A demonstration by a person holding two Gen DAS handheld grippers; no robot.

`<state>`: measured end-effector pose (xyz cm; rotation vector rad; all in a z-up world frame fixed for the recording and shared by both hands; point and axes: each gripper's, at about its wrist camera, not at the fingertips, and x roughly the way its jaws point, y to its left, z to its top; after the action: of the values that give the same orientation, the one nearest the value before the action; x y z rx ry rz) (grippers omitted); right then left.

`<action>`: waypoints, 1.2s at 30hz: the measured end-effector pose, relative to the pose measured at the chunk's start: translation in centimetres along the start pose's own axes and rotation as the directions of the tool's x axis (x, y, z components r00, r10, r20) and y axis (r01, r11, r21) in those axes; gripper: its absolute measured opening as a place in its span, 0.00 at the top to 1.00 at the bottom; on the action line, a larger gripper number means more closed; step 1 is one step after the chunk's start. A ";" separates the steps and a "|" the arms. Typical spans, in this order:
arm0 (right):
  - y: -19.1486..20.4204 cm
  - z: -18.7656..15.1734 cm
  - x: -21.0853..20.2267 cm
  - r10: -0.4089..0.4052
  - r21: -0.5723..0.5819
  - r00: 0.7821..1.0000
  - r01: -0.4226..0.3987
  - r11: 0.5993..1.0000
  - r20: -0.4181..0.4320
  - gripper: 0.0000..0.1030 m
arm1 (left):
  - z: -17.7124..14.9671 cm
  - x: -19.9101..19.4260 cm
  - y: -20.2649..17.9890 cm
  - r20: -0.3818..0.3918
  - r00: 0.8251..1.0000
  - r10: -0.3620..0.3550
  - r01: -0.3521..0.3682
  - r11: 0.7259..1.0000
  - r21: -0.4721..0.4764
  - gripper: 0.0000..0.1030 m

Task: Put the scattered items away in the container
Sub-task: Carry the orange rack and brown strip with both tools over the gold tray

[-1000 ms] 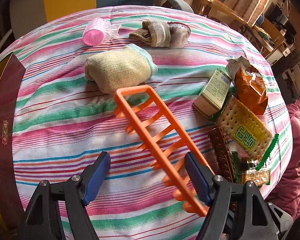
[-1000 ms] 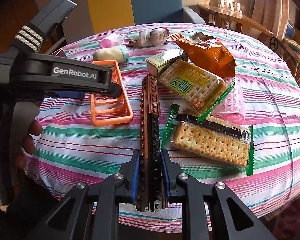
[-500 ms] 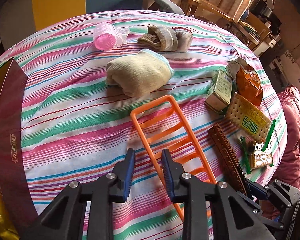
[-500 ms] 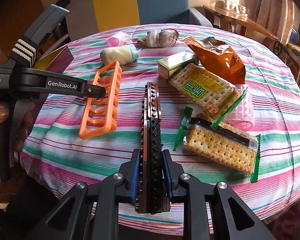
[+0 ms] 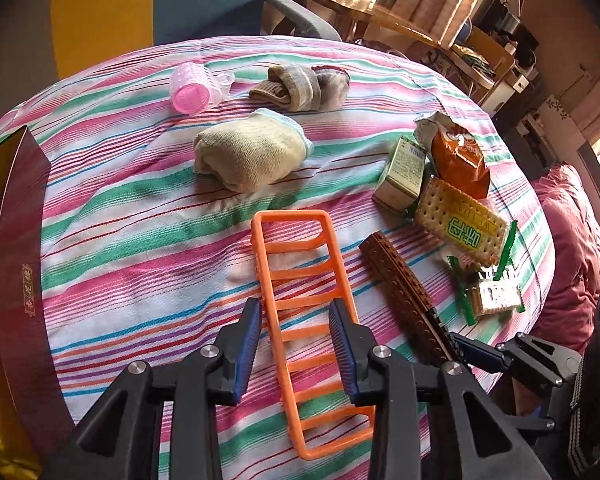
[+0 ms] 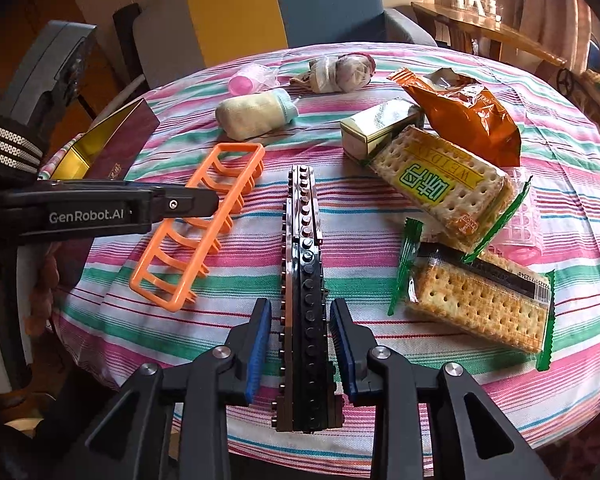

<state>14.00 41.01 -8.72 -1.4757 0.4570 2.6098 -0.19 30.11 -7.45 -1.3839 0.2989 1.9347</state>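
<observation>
The left gripper (image 5: 296, 326) is hovering low, jaws spread either side of the ribbed orange plastic rack (image 5: 306, 312) lying flat on the striped cloth — the right gripper (image 6: 301, 330), jaws parted, is straddling the studded brick strip (image 6: 305, 280).

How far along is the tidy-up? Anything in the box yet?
Done: nothing visibly. The part of the red box interior in view looks bare.
In hand: nothing gripped. The left gripper is open astride the orange rack, and the right gripper is open astride the brick strip.
Left: rack, strip, rolled socks, pink roller, cracker packs, snack bag, carton.
</observation>
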 end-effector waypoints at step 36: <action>1.8 0.6 0.1 -0.047 -0.032 0.999 0.048 0.998 0.013 0.80 | -1.6 -3.2 2.4 0.142 0.989 -0.047 0.051 0.998 -0.023 0.54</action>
<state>13.07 39.45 -8.13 -1.4606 0.3753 2.6004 -0.16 26.14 -5.73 -1.2515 0.1707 1.9905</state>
